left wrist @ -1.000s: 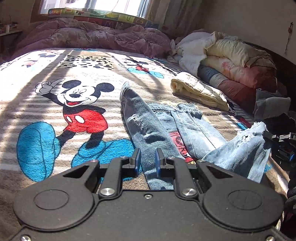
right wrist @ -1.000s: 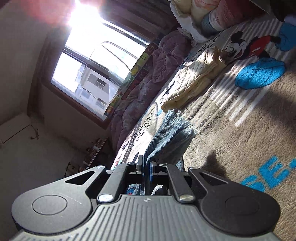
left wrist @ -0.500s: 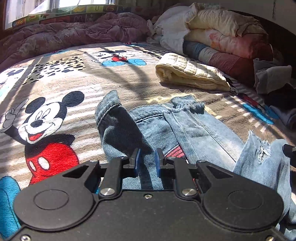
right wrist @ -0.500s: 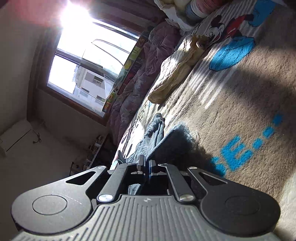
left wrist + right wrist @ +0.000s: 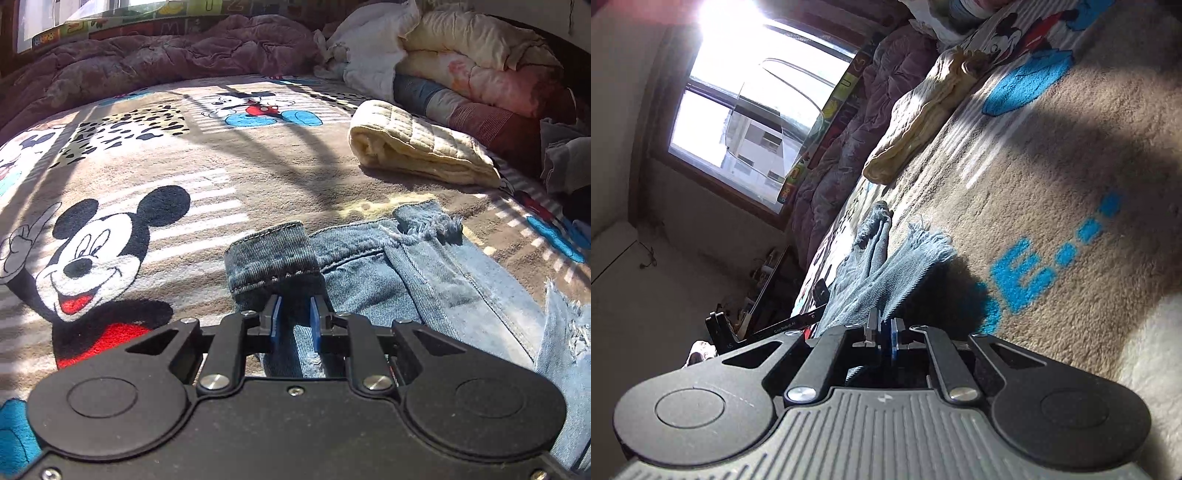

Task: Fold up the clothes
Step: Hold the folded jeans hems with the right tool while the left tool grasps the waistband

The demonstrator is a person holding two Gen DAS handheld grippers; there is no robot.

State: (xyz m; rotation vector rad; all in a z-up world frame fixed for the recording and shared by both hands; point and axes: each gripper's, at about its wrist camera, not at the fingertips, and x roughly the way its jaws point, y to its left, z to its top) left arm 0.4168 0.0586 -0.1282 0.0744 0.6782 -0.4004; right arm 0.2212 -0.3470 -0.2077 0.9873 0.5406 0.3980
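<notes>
Light blue ripped jeans [image 5: 399,269] lie on the Mickey Mouse blanket [image 5: 155,173]. My left gripper [image 5: 293,317] is shut on the jeans' waistband, whose folded dark edge [image 5: 271,258] stands up just past the fingertips. My right gripper [image 5: 884,328] is shut on a frayed leg hem of the jeans [image 5: 908,258], held low over the blanket [image 5: 1071,184]. That frayed leg also shows at the right edge of the left wrist view [image 5: 565,332]. The left gripper's body [image 5: 768,328] shows in the right wrist view.
A folded cream quilted blanket [image 5: 417,147] lies beyond the jeans. Stacked bedding and pillows [image 5: 472,62] are at the back right. A crumpled mauve duvet [image 5: 155,59] runs along the window side. Dark clothes [image 5: 569,162] sit at the far right.
Both grippers have carried the jeans forward across the bed. The waistband now folds over near the far hem, and the right hem has dropped close to the blanket.
</notes>
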